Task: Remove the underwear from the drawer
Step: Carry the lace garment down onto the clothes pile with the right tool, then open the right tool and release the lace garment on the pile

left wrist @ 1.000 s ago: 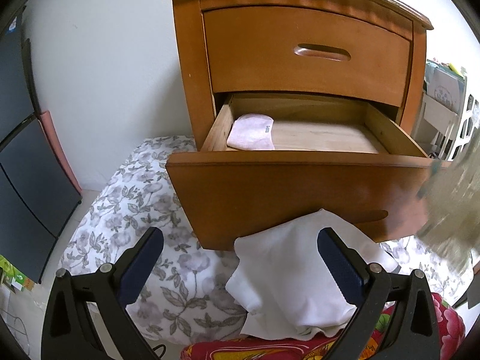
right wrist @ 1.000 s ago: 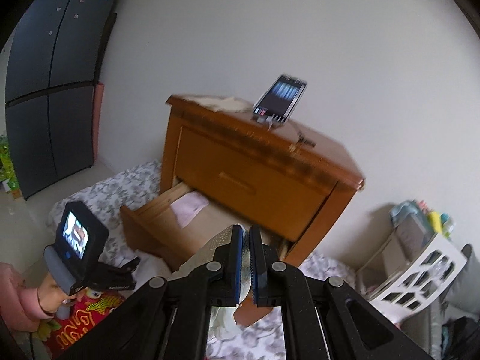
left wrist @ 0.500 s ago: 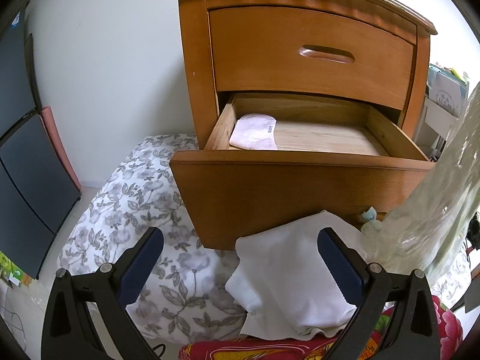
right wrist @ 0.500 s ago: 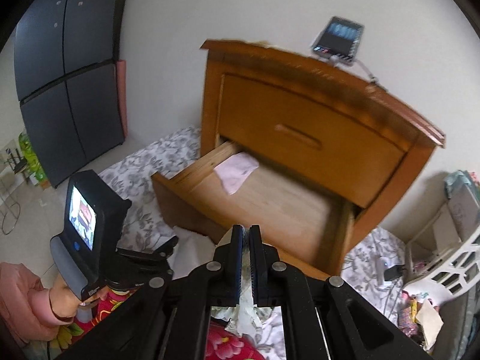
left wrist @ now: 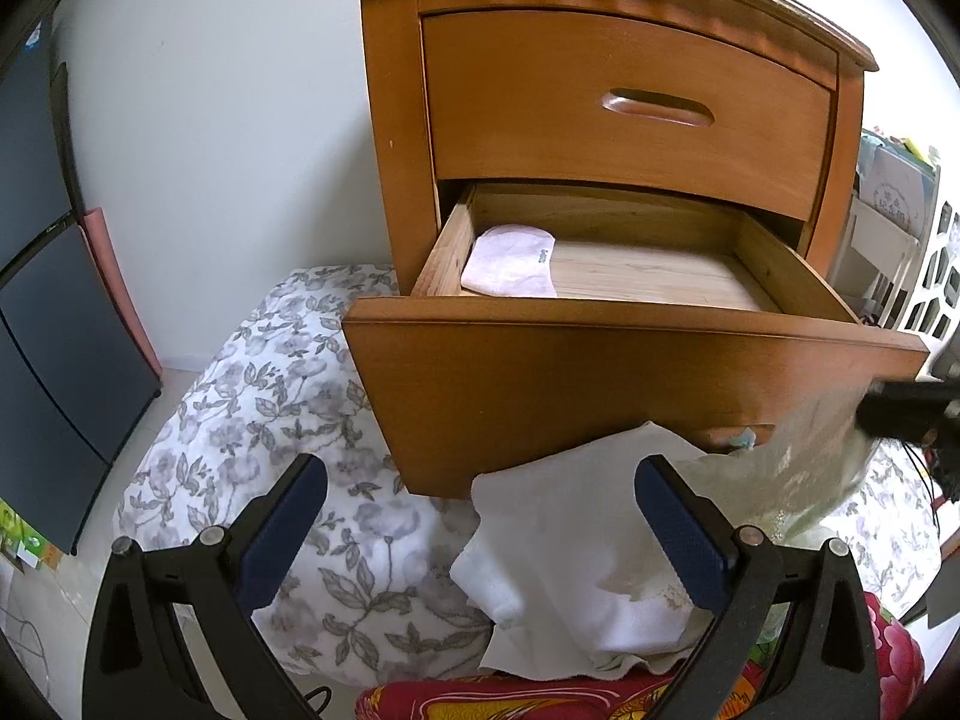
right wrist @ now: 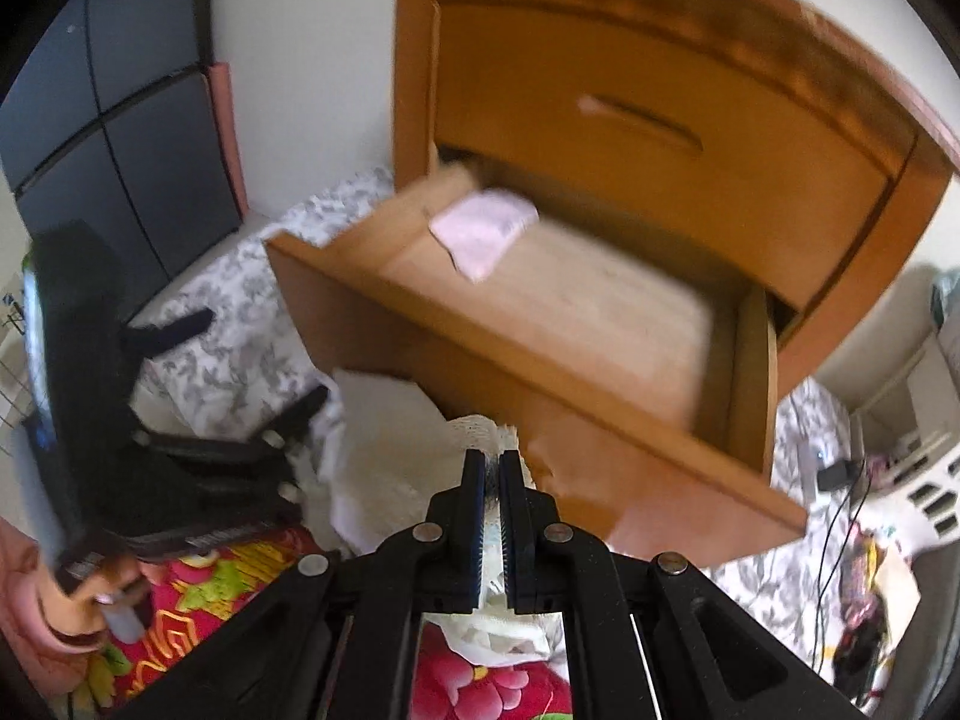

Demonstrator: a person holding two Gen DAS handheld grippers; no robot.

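The lower drawer (left wrist: 600, 384) of the wooden nightstand stands pulled out. A folded pink underwear (left wrist: 510, 267) lies in its back left corner, also visible from the right wrist (right wrist: 480, 228). My right gripper (right wrist: 492, 468) is shut on a pale patterned garment (right wrist: 480, 429), low in front of the drawer (right wrist: 420, 324). In the left wrist view that garment (left wrist: 804, 462) hangs blurred at the right edge. A white folded garment (left wrist: 570, 540) lies on the bed below the drawer. My left gripper (left wrist: 480, 480) hovers open over it, holding nothing.
The upper drawer (left wrist: 630, 102) is closed. Grey floral bedding (left wrist: 252, 420) spreads to the left, and a red flowered blanket (right wrist: 480, 684) lies nearest. A dark cabinet (left wrist: 48, 300) stands at the left. A white lattice rack (right wrist: 924, 480) and cables are on the right.
My right gripper has come down with the pale garment, from high above the nightstand to just before the drawer front. The left gripper has stayed where it was.
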